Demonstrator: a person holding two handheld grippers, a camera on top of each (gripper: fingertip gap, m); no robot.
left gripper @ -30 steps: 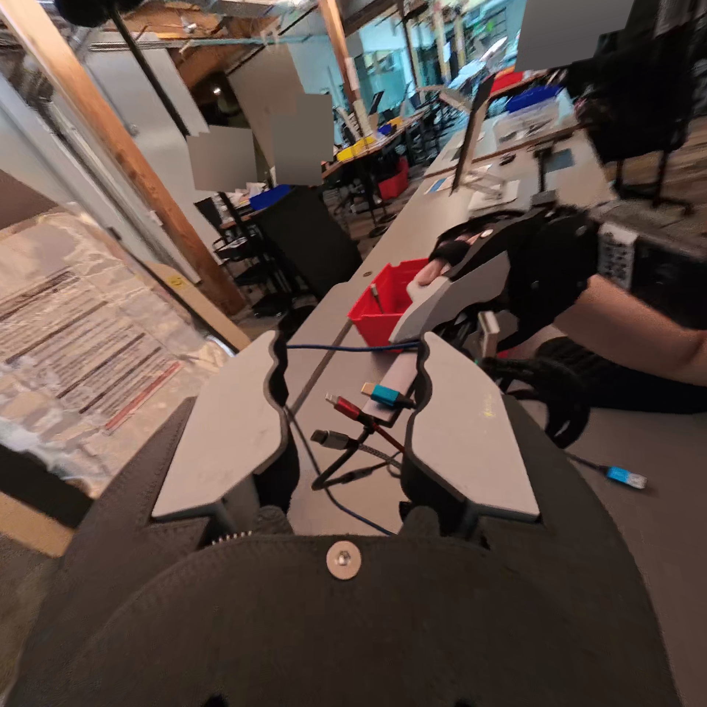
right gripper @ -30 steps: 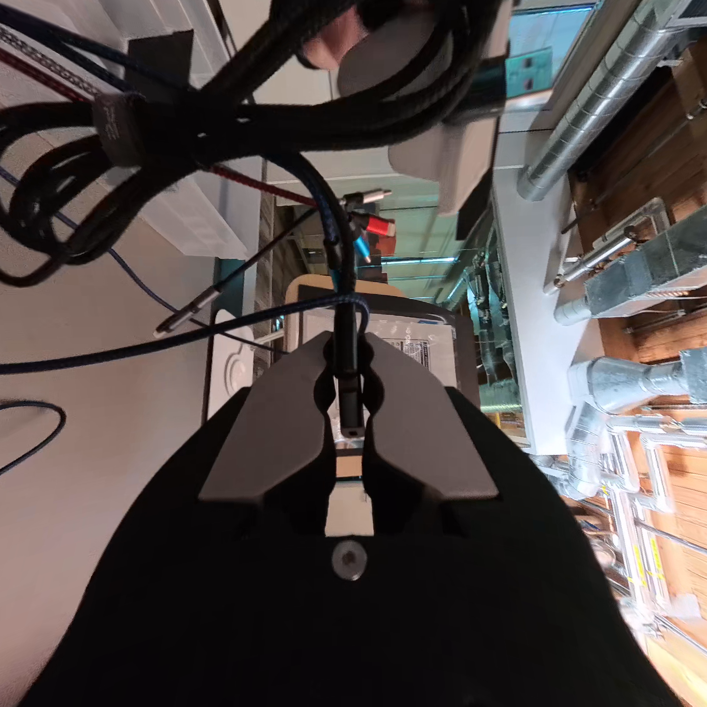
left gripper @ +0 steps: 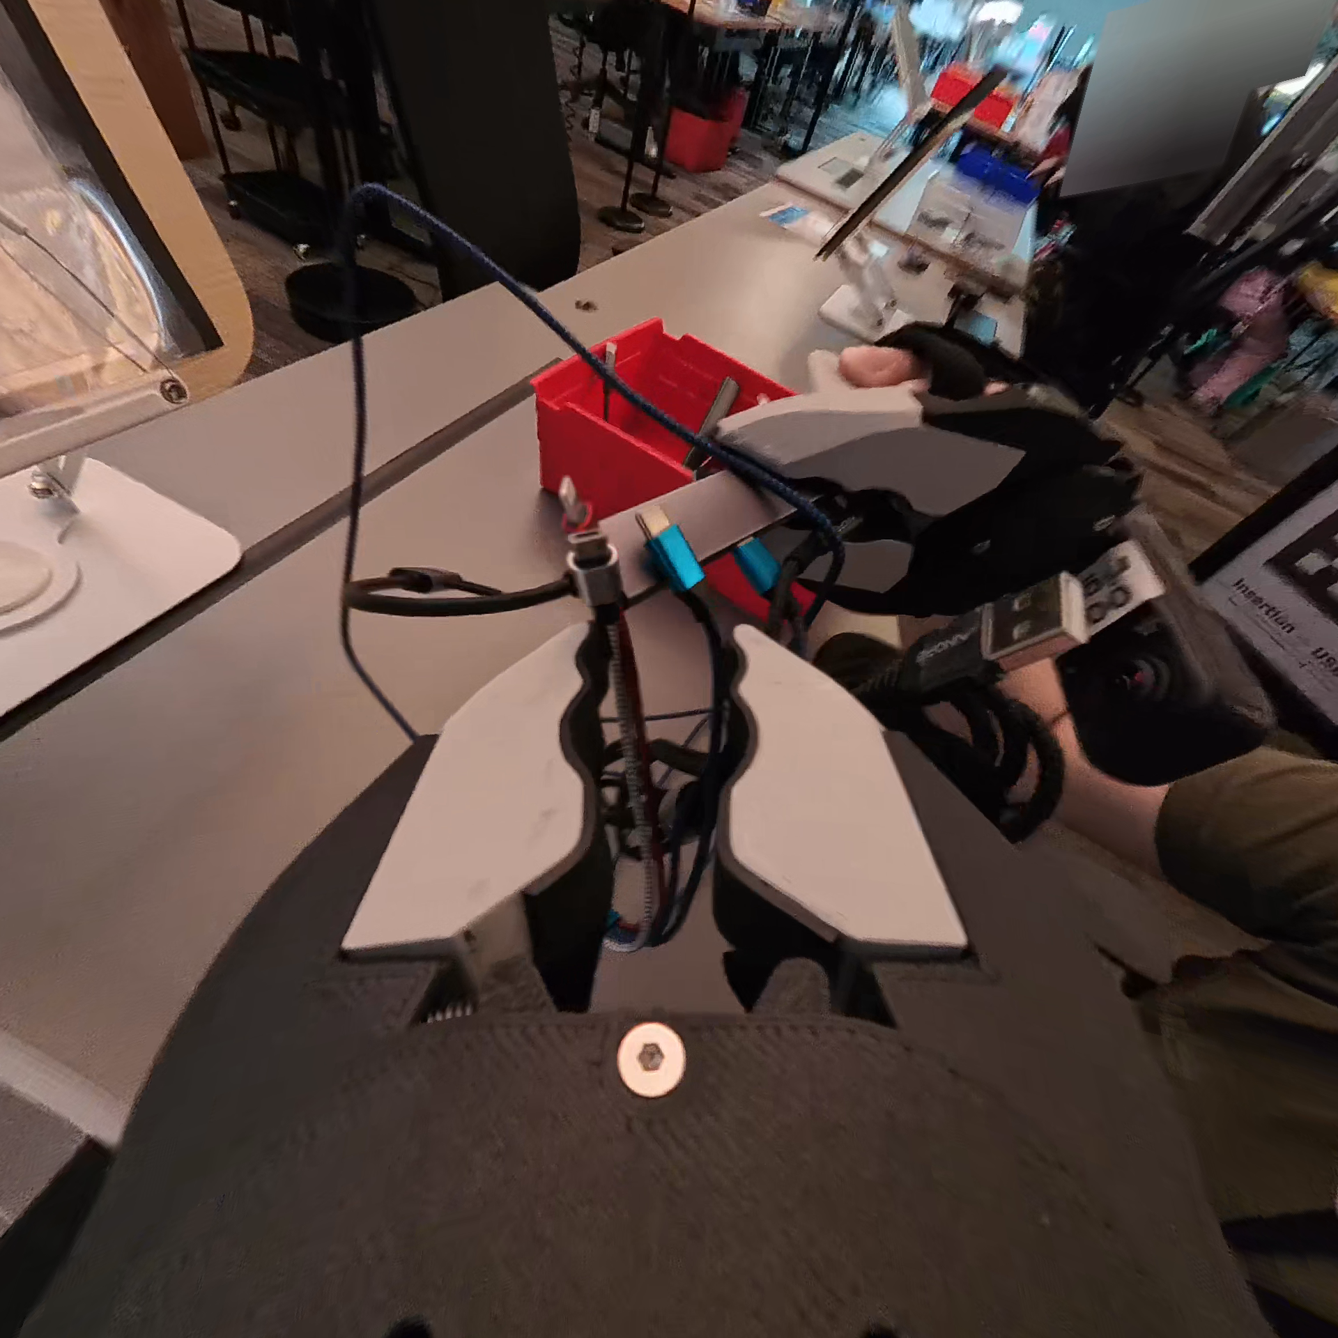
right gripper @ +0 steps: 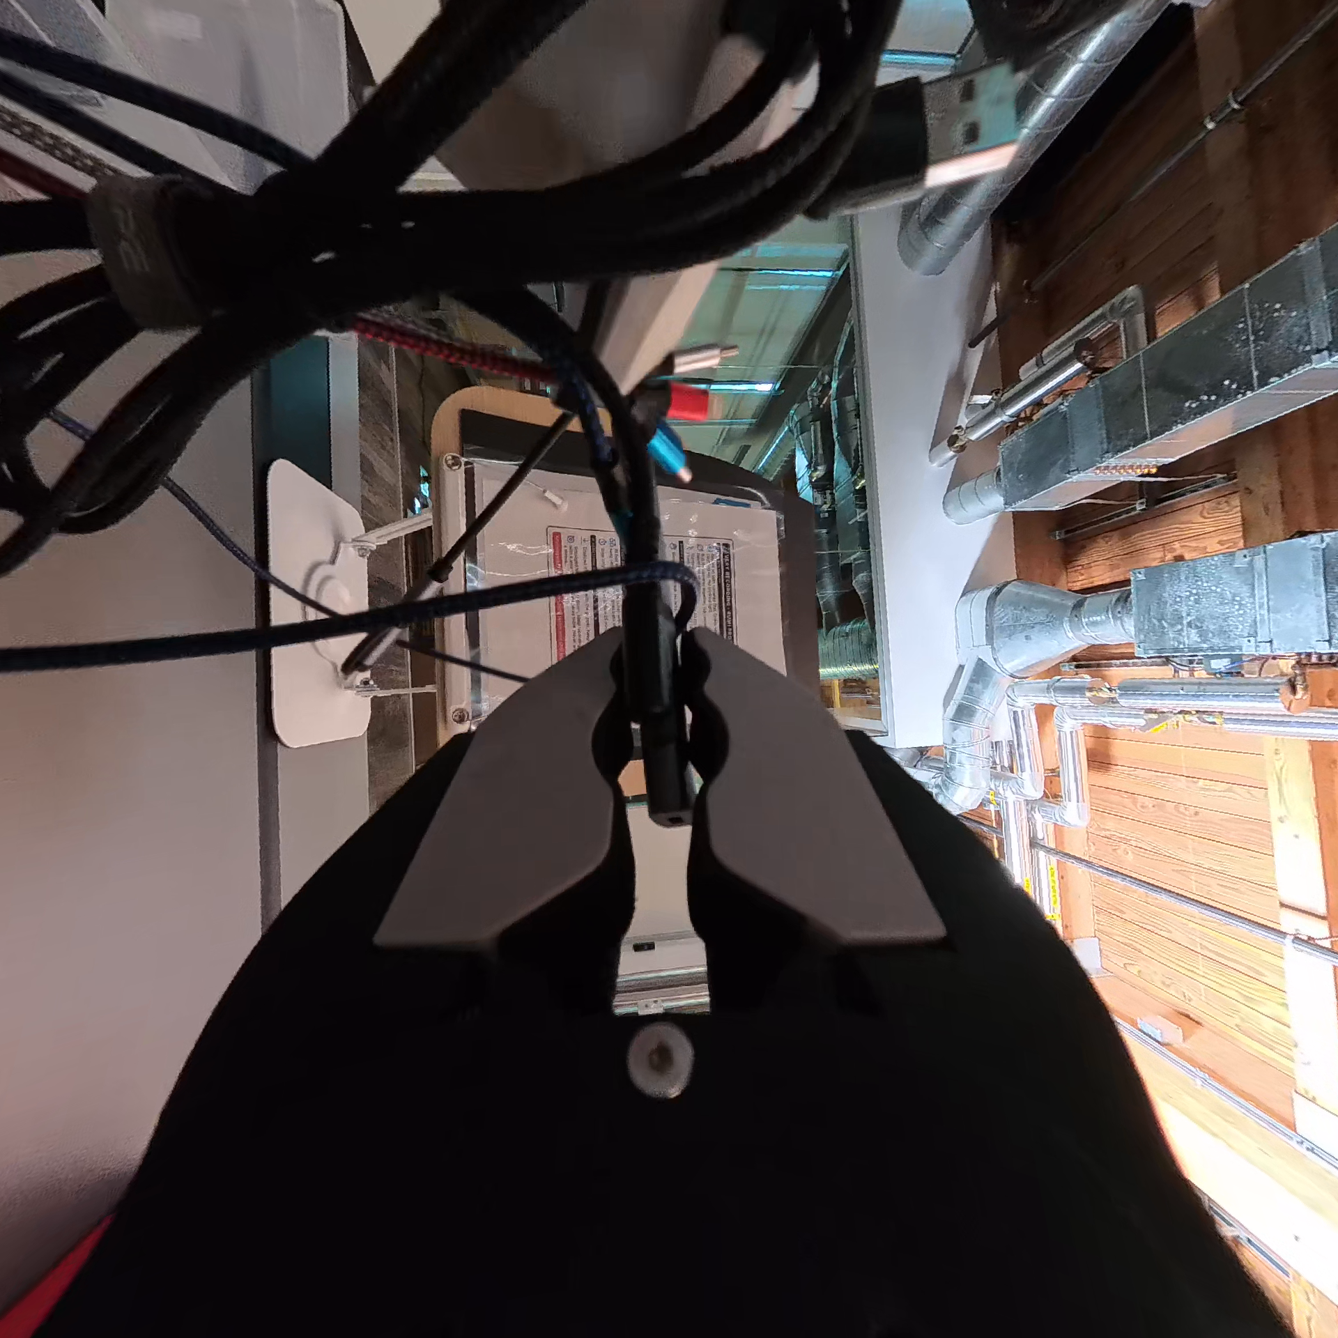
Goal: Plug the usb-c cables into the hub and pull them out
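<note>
My right gripper (right gripper: pixel 655 713) is clamped on a black connector (right gripper: pixel 665 753) at the end of a black cable. My left gripper (left gripper: pixel 659 713) has its fingers apart, and nothing is pressed between them; several cables only pass through the gap.

In the left wrist view the hub (left gripper: pixel 713 518), a flat grey bar, is up in the air, just beyond the left fingertips and in front of the red bin (left gripper: pixel 623 442). I see the right gripper (left gripper: pixel 832 442) at the hub's right end, but I cannot tell if it touches it. A blue plug (left gripper: pixel 673 554) and a silver plug (left gripper: pixel 592 575) sit at the near edge of the hub; I cannot tell if they are fully inside. A dark blue braided cable (left gripper: pixel 434 232) makes a high loop to the left over the grey table (left gripper: pixel 181 724). On the right a thick black cable bundle (left gripper: pixel 970 731) hangs by the gloved hand (left gripper: pixel 1013 463).
</note>
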